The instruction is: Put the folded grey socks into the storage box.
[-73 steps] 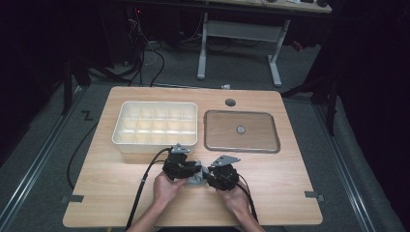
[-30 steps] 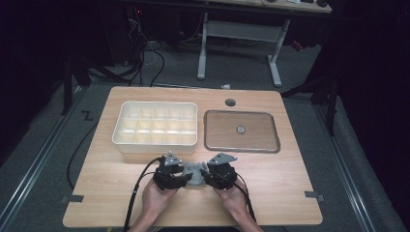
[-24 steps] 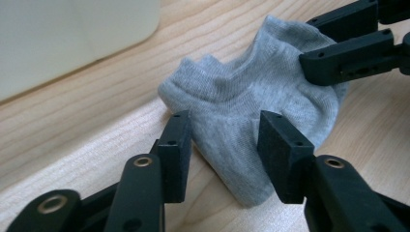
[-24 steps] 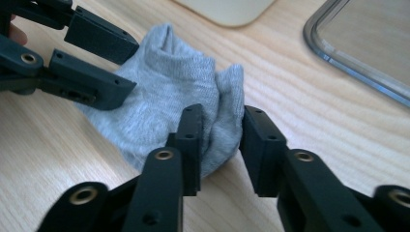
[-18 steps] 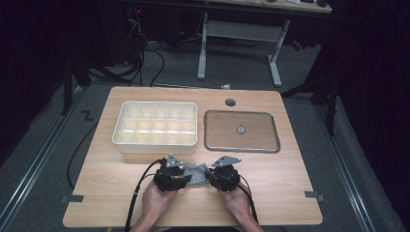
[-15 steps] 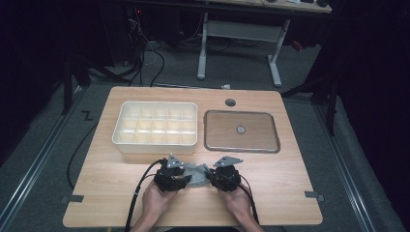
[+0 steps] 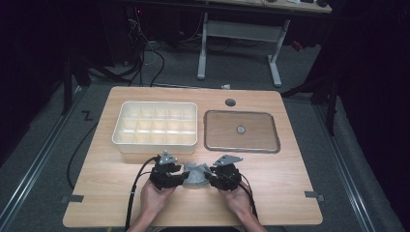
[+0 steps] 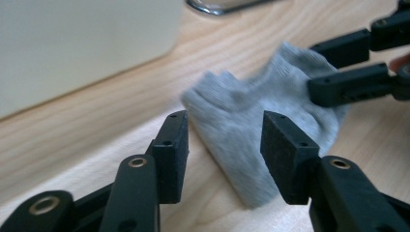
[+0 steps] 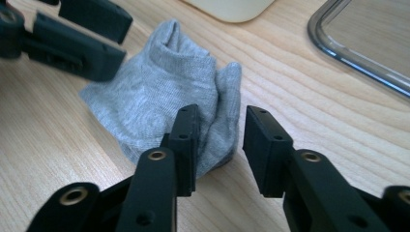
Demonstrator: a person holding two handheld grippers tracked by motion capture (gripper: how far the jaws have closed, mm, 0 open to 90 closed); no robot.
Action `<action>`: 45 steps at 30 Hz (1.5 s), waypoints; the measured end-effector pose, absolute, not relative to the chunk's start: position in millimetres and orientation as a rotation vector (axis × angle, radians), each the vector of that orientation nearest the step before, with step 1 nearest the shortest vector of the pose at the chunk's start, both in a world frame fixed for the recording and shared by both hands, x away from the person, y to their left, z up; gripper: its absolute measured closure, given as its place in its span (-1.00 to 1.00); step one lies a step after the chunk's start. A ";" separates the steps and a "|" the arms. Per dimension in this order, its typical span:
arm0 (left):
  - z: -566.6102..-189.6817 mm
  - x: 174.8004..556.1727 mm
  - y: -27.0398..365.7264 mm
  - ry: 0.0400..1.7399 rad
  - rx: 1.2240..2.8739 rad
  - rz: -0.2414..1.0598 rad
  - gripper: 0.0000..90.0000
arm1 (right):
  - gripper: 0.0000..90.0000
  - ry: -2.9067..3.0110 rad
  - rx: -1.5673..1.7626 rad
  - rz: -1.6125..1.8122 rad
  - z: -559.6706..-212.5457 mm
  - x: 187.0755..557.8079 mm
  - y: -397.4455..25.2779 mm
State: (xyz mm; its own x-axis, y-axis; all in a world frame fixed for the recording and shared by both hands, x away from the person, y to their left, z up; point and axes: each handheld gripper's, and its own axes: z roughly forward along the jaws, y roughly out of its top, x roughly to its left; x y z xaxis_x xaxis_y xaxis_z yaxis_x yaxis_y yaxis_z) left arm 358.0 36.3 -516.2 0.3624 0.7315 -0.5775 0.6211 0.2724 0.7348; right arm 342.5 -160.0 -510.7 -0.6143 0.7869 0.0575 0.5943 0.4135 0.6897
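Sock (image 7: pixel 195 175), grey and crumpled, lies on the wooden table (image 7: pixel 290 179) between both grippers. Left gripper (image 8: pixel 225 145) is open around its edge; right gripper (image 9: pixel 220 140) is open, gripping nothing.

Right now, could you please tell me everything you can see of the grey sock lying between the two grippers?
The grey sock is a short ribbed-knit piece, soft and crumpled, folded into a loose bundle with raised folds. It lies on the wooden table in front of the white compartment box, near the clear lid. The left gripper is open with its jaws either side of one end; the right gripper is open at the opposite edge. Actual contact is unclear.
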 end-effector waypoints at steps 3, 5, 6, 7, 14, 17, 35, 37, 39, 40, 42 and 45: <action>-511.9 367.4 44.0 1.358 1.390 0.111 0.15 | 0.41 2.373 1.208 1.012 -505.4 340.5 -161.2; -510.4 372.3 48.5 1.370 1.386 0.099 0.13 | 0.40 2.343 1.183 1.030 -498.4 337.9 -162.5; -510.3 374.0 50.2 1.376 1.381 0.089 0.13 | 0.40 2.337 1.177 1.042 -495.2 337.1 -162.9; -510.7 375.8 51.3 1.383 1.388 0.084 0.12 | 0.42 2.330 1.178 1.050 -492.9 336.3 -163.0; -513.8 384.2 46.9 1.401 1.395 0.051 0.09 | 0.68 2.370 1.119 1.086 -487.3 332.3 -148.7; -515.5 386.6 43.9 1.407 1.376 0.031 0.09 | 0.78 2.382 1.095 1.091 -490.1 332.5 -141.2; -525.1 393.2 35.7 1.450 1.345 -0.111 0.31 | 0.95 2.425 1.139 1.018 -518.1 340.5 -138.4; -524.9 392.8 35.3 1.444 1.346 -0.120 0.41 | 0.96 2.430 1.137 1.012 -518.3 340.7 -138.7; -524.2 391.2 34.9 1.429 1.347 -0.114 0.53 | 0.96 2.432 1.139 1.021 -518.8 341.1 -139.5; -523.4 390.2 34.7 1.424 1.347 -0.103 0.63 | 0.96 2.431 1.145 1.022 -519.0 341.0 -139.6; -520.6 387.6 34.8 1.405 1.347 -0.091 0.74 | 0.96 2.431 1.139 1.020 -519.1 341.0 -139.7; -518.3 385.6 35.8 1.392 1.351 -0.088 0.83 | 0.96 2.431 1.141 1.020 -519.2 341.1 -140.1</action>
State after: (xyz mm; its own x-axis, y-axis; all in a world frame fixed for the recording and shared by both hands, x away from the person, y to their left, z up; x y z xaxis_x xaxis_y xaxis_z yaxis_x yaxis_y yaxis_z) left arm 385.6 35.8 -518.3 0.2965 0.6372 -0.7113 0.7219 0.3380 0.6038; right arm 341.1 -140.1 -519.2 -0.6543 0.7544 0.0527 0.5661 0.4424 0.6956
